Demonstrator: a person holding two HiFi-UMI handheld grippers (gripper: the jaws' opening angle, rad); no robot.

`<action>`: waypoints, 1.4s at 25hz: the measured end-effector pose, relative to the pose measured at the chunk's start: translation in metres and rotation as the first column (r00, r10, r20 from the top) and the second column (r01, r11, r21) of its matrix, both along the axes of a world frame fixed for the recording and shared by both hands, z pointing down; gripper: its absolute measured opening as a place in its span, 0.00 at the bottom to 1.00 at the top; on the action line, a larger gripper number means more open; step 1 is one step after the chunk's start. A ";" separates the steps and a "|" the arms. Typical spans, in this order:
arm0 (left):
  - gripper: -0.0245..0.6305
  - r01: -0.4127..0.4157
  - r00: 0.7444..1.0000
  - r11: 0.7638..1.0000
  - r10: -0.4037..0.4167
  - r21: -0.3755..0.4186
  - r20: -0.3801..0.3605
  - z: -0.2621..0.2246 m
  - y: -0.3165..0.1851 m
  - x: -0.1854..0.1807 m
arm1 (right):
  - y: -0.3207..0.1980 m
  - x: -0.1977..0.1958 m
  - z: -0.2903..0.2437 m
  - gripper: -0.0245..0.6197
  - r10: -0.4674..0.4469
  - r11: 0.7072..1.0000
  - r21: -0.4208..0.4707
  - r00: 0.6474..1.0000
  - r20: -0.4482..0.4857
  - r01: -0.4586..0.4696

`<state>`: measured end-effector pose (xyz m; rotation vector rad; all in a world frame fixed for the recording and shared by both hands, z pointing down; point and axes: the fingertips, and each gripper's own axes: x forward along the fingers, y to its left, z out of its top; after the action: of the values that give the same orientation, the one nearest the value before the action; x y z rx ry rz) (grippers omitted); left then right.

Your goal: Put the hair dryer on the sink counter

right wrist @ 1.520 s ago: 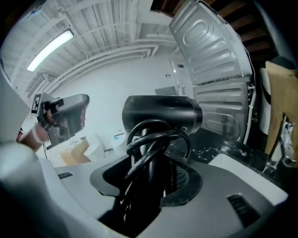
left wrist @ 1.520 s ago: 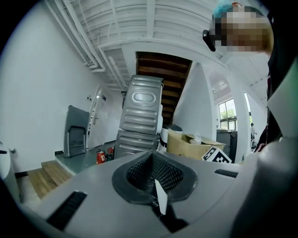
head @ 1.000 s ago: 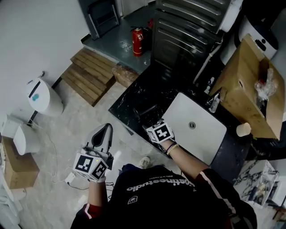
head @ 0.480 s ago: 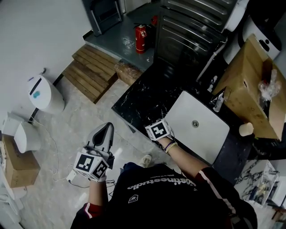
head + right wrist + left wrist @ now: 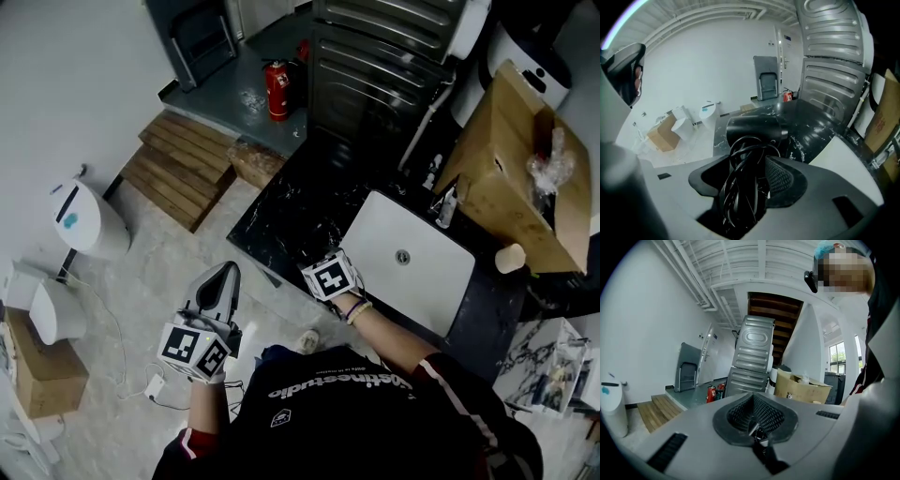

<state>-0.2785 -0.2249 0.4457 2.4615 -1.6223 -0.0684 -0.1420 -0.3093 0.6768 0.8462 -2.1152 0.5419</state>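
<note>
Now hair dryer between right gripper's freshly opening fingers.

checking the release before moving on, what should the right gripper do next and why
Probably draw the right gripper straight back and up, off the hair dryer. Its jaws have just been opening and stand wide, the dryer's body seems to rest on the black marble counter, but the coiled cord lies between the jaws, so a sideways pull could drag it.

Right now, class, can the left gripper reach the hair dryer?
Probably not: the left gripper hangs over the floor, off the counter; the right gripper, whose jaws have just been opening round the cord, covers the hair dryer.
</note>
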 end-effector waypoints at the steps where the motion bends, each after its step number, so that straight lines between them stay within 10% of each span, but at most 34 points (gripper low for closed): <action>1: 0.06 -0.003 1.000 1.000 0.003 0.001 -0.001 -0.001 -0.001 0.001 | 0.000 0.001 -0.006 0.44 -0.001 1.000 0.008 1.000 0.017 0.001; 10: 0.06 -0.106 0.994 0.994 0.106 0.013 -0.001 -0.010 -0.014 0.042 | -0.004 0.052 -0.076 0.44 0.105 0.983 0.131 0.983 0.153 -0.126; 18: 0.06 -0.247 0.969 0.968 0.248 0.042 -0.006 -0.022 -0.036 0.104 | 0.004 0.154 -0.156 0.44 0.250 0.910 0.271 0.937 0.245 -0.314; 26: 0.06 -0.471 0.881 0.880 0.472 0.066 -0.008 -0.030 -0.055 0.217 | 0.050 0.303 -0.209 0.44 0.500 0.725 0.364 0.811 0.305 -0.584; 35: 0.06 -0.683 0.728 0.721 0.685 0.119 0.026 -0.048 -0.055 0.341 | 0.131 0.412 -0.240 0.43 0.680 0.501 0.448 0.657 0.325 -0.740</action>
<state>0.0624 -0.2795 0.3976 2.9727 -0.6053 -0.0825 0.2702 -0.1781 0.4363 2.1418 -1.9502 0.3680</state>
